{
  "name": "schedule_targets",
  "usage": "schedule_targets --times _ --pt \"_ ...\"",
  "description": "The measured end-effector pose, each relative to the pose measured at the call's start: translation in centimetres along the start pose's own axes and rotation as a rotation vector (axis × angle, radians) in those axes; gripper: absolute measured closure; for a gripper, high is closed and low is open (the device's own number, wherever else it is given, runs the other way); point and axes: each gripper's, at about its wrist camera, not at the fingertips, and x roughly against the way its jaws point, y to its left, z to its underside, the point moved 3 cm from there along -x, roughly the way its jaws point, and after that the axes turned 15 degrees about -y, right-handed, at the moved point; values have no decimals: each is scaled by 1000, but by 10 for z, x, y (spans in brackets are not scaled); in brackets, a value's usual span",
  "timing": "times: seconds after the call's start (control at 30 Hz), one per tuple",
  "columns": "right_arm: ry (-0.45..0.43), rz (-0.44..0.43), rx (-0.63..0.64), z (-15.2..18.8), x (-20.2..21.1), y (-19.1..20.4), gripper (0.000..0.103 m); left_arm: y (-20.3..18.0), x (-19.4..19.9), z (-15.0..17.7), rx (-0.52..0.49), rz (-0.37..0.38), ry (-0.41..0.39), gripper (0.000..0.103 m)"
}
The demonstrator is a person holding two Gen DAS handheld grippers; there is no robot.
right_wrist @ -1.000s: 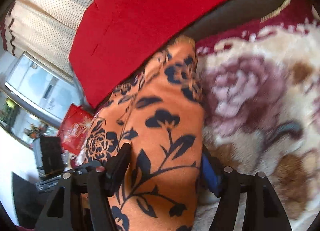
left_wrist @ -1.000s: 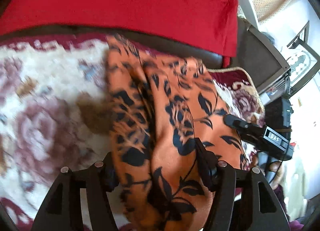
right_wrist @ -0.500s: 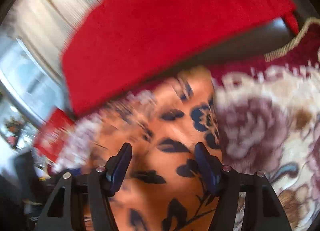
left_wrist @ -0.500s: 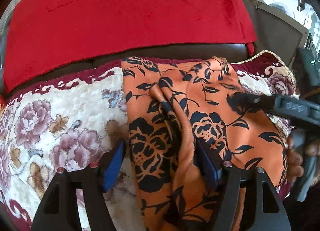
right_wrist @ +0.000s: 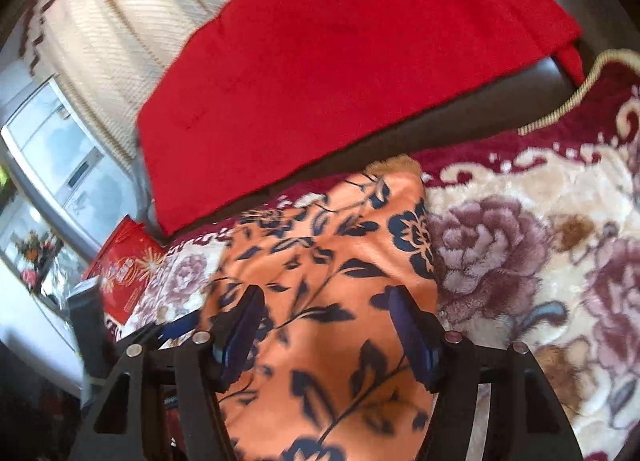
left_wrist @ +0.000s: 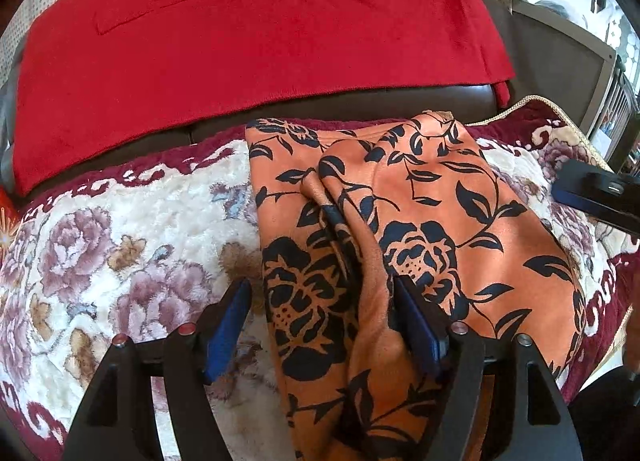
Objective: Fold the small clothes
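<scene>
Plush floral blanket (left_wrist: 132, 261) in cream, mauve and maroon covers a sofa seat, and on it lies one orange garment (left_wrist: 420, 229) printed with black flowers and leaves. It runs from the blanket's far maroon border toward the cameras, with a raised ridge of bunched cloth down its middle.

One left tool (left_wrist: 322, 325) hangs over the garment's near part. Its jaws are spread: the left blue pad stands over the blanket just beside the garment's edge, clear of it, while the right pad lies against the ridge. The cloth sits between the pads, unpinched.

One right tool (right_wrist: 326, 327) hovers above the same garment (right_wrist: 320, 269) in a blurred view. Its two pads are apart with flat cloth below them; neither visibly presses on it. Its dark tip (left_wrist: 592, 191) also enters the left view at the right edge, over the blanket beside the garment.

Beyond the garment, one red cloth (left_wrist: 256, 33) drapes over the dark sofa back (left_wrist: 360, 105). Farther out, the right view shows one red packet (right_wrist: 128, 261) at the blanket's left end, one white cabinet (right_wrist: 60, 157) and a pale dotted curtain (right_wrist: 132, 21).
</scene>
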Motion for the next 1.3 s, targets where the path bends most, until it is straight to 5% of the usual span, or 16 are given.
schedule_targets --times 0.3,0.57,0.73,0.87,0.97,1.03,1.17,1.3 --pt "99 59 103 55 12 6 34 1 -2 2 4 -9 -1 25" --pt "29 38 83 42 37 15 34 5 -1 3 13 -14 5 20" --pt "114 99 117 58 17 6 34 18 -9 13 89 -6 39 2" --pt "115 86 87 49 17 5 34 29 -16 20 222 35 100 0" --pt "83 65 32 41 22 0 34 32 -15 11 208 74 156 0" --pt "23 52 28 34 29 1 34 36 -4 -1 191 94 121 0" --pt "-57 6 -5 23 33 5 34 44 18 -23 116 -20 -26 0" --pt "9 -40 -65 31 15 7 33 54 3 -16 39 -153 21 0"
